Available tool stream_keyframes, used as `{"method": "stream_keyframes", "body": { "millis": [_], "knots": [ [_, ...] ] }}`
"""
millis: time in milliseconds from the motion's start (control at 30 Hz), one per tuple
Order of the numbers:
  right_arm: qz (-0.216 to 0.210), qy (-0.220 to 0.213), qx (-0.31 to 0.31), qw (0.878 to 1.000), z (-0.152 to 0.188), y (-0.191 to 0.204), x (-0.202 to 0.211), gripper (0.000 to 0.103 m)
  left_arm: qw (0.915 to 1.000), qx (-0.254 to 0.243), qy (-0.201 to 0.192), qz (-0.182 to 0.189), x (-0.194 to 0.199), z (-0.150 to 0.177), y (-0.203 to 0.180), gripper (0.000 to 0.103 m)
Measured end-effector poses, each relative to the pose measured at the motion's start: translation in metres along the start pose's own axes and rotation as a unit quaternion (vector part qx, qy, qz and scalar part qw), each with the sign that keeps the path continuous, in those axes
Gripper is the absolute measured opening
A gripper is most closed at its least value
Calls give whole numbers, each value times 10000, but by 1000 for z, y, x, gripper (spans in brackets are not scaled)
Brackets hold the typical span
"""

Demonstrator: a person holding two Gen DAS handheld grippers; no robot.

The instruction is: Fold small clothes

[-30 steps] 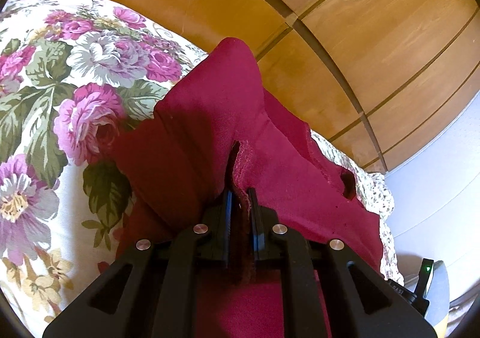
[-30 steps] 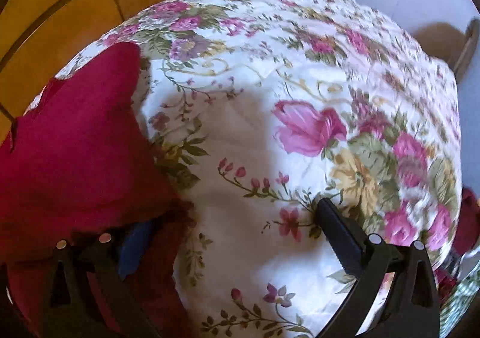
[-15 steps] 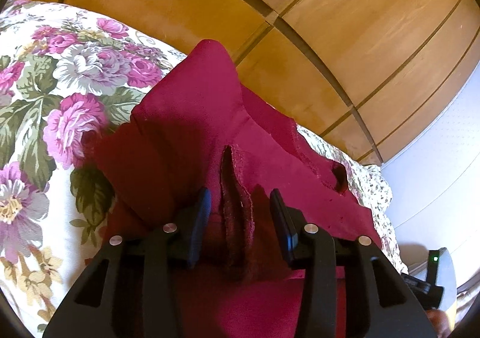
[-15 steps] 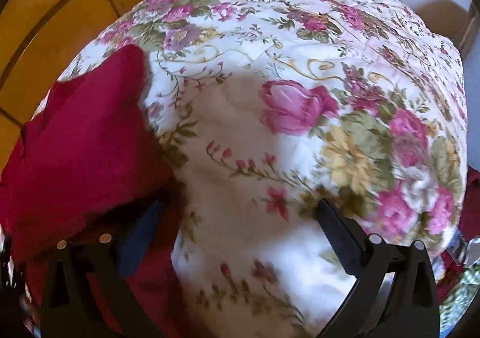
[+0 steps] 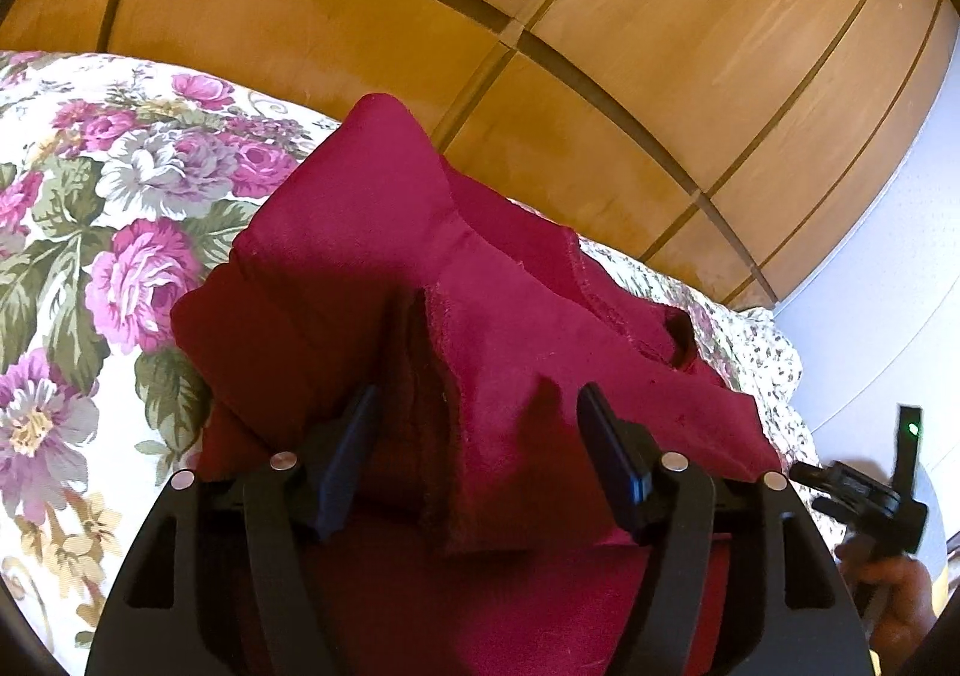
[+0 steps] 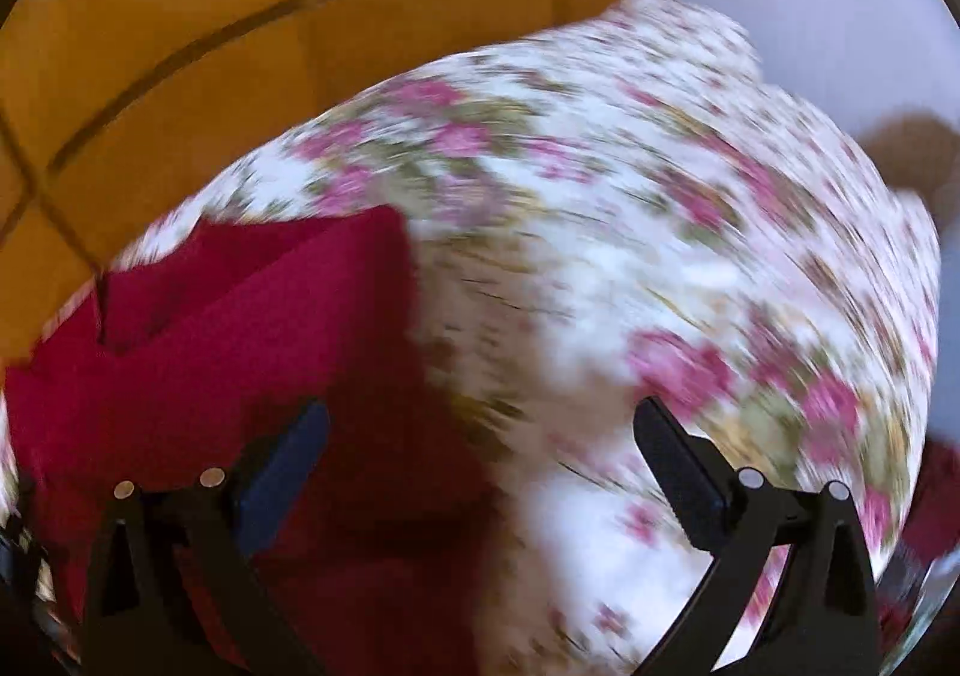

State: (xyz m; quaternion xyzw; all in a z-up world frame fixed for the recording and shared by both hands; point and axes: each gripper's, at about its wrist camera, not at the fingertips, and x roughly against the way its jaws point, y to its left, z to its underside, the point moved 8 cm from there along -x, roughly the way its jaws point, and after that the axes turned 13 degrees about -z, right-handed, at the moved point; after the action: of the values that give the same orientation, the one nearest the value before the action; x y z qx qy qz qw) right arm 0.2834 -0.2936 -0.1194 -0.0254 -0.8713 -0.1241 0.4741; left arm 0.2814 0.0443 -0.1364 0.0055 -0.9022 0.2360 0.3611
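Observation:
A dark red garment lies bunched on a floral bedspread. My left gripper is open, its fingers apart on either side of a raised fold with a frayed edge, gripping nothing. In the right wrist view, which is blurred by motion, the same garment fills the lower left. My right gripper is wide open, its left finger over the red cloth and its right finger over the bedspread.
A wooden panelled headboard rises right behind the bed and shows in the right wrist view too. A pale wall is at the right. The other handheld gripper and a hand appear at the lower right.
My left gripper opened and let go of the red fold, which now stands loose between its fingers. My right gripper stayed open and swung left over the garment, blurring the view.

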Motion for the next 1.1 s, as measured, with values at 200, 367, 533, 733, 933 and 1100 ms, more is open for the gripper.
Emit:
{"method": "stream_keyframes", "body": {
  "millis": [200,367,533,733,933,1100],
  "knots": [
    [123,572,-119,9982,12,-20,-42,101,9999,-110,30,-47,-4,2,-2,70],
    [-200,560,-1126,9919,14,-51,-49,101,9999,-111,72,-24,-8,2,-2,70],
    [110,354,-773,9963,11,-39,-30,101,9999,-88,78,10,-8,1,-1,70],
    [-296,123,-1037,9941,28,-36,6,101,9999,-80,77,28,-6,1,0,70],
    [-410,678,-795,9937,62,-50,-19,101,9999,-128,86,-37,-7,2,0,70],
    [-343,600,-670,9954,60,-48,-16,101,9994,-265,113,-214,-8,3,-1,70]
  ]
}}
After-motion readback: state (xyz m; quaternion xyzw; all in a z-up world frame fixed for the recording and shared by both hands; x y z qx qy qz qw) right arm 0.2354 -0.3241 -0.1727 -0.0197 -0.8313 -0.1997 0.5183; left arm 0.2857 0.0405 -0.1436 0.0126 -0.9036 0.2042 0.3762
